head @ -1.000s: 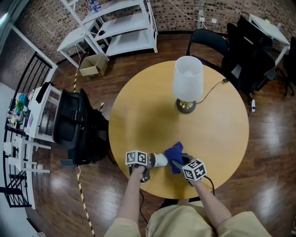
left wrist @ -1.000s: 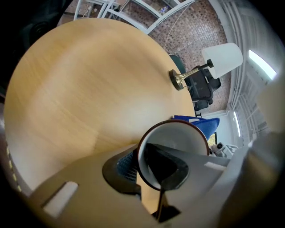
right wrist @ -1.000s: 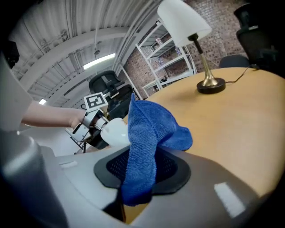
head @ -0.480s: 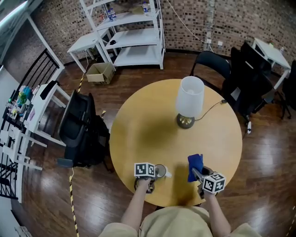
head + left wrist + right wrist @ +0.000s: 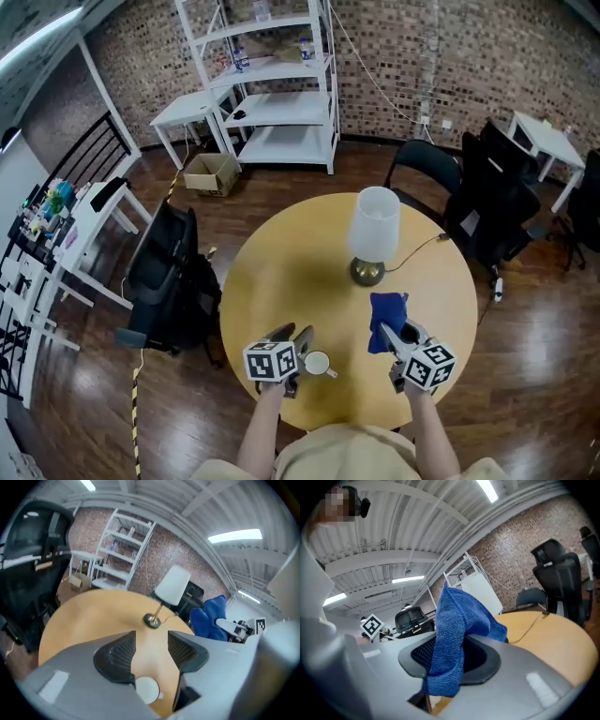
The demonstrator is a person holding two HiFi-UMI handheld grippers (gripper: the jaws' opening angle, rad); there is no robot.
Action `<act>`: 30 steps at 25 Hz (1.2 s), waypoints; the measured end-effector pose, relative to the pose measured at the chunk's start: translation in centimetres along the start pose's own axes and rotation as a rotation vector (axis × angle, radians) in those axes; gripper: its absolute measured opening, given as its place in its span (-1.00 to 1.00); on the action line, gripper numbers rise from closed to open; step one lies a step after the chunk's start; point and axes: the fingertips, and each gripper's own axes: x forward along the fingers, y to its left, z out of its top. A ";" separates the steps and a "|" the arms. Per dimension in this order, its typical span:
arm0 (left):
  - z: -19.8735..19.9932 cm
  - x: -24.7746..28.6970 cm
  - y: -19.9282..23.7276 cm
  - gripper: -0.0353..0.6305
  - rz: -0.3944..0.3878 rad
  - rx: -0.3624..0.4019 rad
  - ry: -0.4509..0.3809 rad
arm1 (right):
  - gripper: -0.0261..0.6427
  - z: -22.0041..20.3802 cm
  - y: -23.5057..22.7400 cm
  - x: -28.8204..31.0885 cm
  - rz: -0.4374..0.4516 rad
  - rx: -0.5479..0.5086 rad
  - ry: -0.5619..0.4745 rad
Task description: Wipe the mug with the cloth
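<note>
The white mug (image 5: 317,363) stands upright on the round wooden table (image 5: 281,272) near its front edge. My left gripper (image 5: 292,336) hovers just left of and above it. Its jaws have just been opening and hold nothing. In the left gripper view the mug (image 5: 147,689) shows below the open left gripper (image 5: 151,641), apart from the pads. My right gripper (image 5: 398,334) is raised at the right, shut on the blue cloth (image 5: 385,318). In the right gripper view the cloth (image 5: 450,630) hangs over the jaws of the right gripper (image 5: 450,657).
A table lamp with a white shade (image 5: 375,230) stands at the table's far side, its cord (image 5: 422,246) trailing off to the right. Black chairs (image 5: 164,272) stand left and right of the table. A white shelf unit (image 5: 272,94) is at the back.
Both grippers have risen from the table. The left one let go of the mug, which now stands on the table, and opened. The right one carried the cloth away to the right.
</note>
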 end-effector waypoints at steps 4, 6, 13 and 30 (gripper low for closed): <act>9.1 -3.8 -4.8 -0.13 -0.042 0.177 -0.310 | -0.53 7.0 2.4 0.0 -0.021 -0.216 -0.107; 12.3 -6.0 -7.6 -0.13 -0.074 0.249 -0.438 | -0.53 10.5 3.7 -0.7 -0.052 -0.314 -0.178; 15.9 -9.9 -9.8 -0.04 0.105 0.445 -0.628 | -0.53 15.7 6.4 -3.3 -0.164 -0.475 -0.297; 15.0 -10.1 -10.0 -0.06 0.114 0.471 -0.635 | -0.53 14.4 7.0 -4.3 -0.182 -0.463 -0.274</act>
